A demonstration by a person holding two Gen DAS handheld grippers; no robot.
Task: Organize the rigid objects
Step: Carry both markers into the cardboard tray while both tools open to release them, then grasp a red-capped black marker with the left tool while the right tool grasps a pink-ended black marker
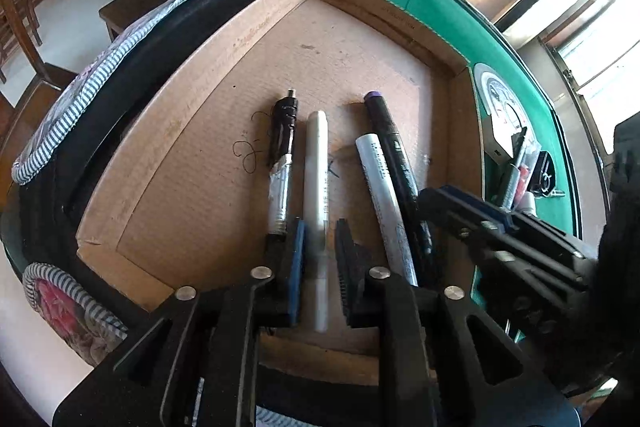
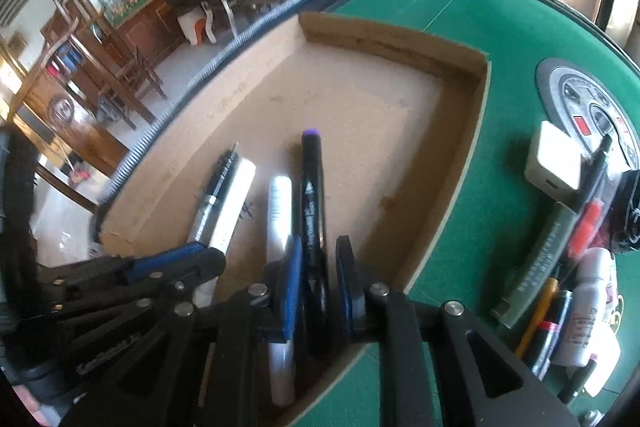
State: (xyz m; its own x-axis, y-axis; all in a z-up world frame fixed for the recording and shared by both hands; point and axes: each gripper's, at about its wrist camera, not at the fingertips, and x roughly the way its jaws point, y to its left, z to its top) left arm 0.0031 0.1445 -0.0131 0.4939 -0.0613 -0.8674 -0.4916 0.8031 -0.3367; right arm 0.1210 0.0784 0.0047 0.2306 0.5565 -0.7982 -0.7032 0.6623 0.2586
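A shallow cardboard tray (image 1: 192, 155) (image 2: 380, 107) lies on the green table. Several pens lie side by side in it. From left to right they are a black-and-silver pen (image 1: 282, 147), a white marker (image 1: 316, 155), a silver marker (image 1: 380, 183) and a black marker with a purple end (image 1: 390, 143) (image 2: 312, 187). My left gripper (image 1: 320, 227) straddles the white marker's near end, open, with a gap at the right pad. My right gripper (image 2: 320, 241) straddles the black marker the same way, open. Each gripper shows at the edge of the other's view.
Green felt (image 2: 500, 27) surrounds the tray. To its right lies a clutter of a white charger block (image 2: 554, 163), a round dial disc (image 2: 580, 95), a white bottle (image 2: 592, 307) and several pens. A striped padded rim (image 1: 80, 95) edges the table; chairs stand beyond it.
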